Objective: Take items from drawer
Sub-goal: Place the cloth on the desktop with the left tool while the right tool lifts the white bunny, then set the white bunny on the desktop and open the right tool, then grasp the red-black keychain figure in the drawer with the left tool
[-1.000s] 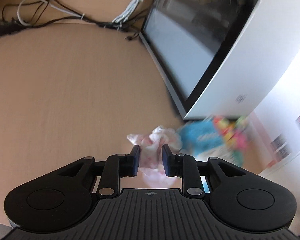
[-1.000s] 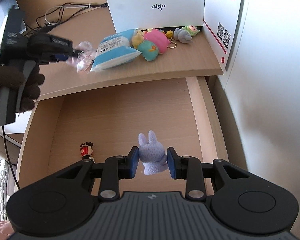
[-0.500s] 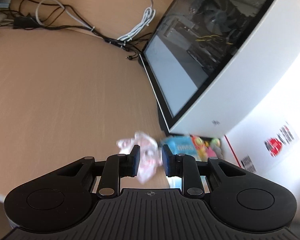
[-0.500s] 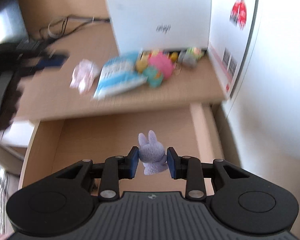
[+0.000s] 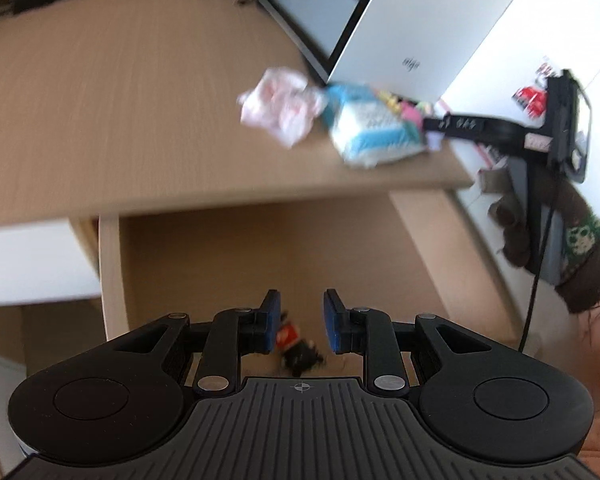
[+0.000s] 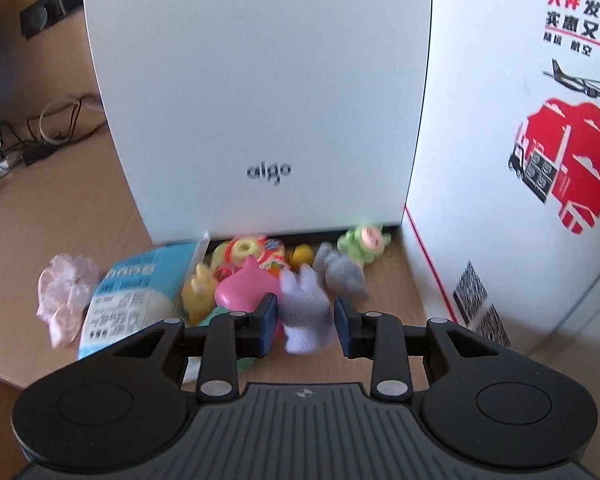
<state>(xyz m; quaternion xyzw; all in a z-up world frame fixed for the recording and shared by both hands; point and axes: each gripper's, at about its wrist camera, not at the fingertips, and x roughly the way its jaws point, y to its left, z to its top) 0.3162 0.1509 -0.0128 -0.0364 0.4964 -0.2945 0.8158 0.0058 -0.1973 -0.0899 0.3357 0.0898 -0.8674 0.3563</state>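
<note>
My left gripper (image 5: pixel 299 320) hangs open over the pulled-out wooden drawer (image 5: pixel 280 248), holding nothing. Just below its fingertips a small red and black figurine (image 5: pixel 296 348) lies on the drawer floor. My right gripper (image 6: pixel 305 320) is shut on a purple bunny toy (image 6: pixel 306 308), held just above the desk top in front of a pile of small toys (image 6: pixel 260 264). A crumpled pink wrapper (image 5: pixel 280 108) and a blue-and-white packet (image 5: pixel 368 132) lie on the desk near its front edge. In the left wrist view the right gripper (image 5: pixel 432 124) shows over the toys, held by a gloved hand (image 5: pixel 560 248).
A white computer case (image 6: pixel 260 100) stands right behind the toy pile. A white box with red print (image 6: pixel 520 160) walls off the right side. Cables (image 6: pixel 60 120) lie at the back left of the desk. The drawer's left wall (image 5: pixel 110 280) is close to my left gripper.
My left gripper let go of the pink wrapper on the desk and dropped down over the drawer. My right gripper lifted the purple bunny out of the drawer to the toy pile.
</note>
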